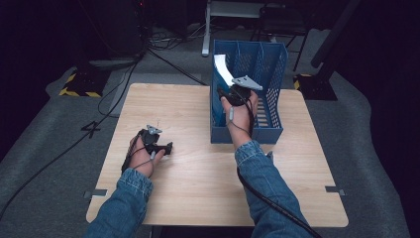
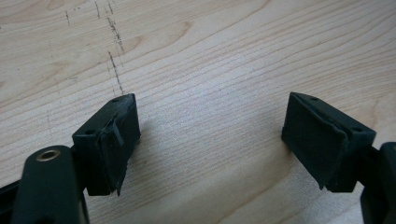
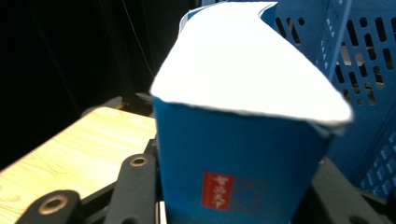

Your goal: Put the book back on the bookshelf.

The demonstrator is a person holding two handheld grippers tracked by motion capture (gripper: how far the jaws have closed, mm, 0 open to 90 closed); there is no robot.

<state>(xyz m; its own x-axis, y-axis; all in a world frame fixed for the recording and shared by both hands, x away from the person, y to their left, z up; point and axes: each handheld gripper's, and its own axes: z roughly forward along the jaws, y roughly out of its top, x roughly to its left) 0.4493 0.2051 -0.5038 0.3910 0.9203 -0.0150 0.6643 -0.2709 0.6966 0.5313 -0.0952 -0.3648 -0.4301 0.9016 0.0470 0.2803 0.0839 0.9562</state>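
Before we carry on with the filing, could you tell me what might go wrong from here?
The blue booklet bends over at its top in the right gripper, so it could catch on a divider of the blue file rack. The left gripper rests open on the table, so nothing steadies the rack if pushed.

Light falls from above onto the table while the far room stays near black. The high view is soft and grainy. White paper blows out up close; jaw shadows look soft.
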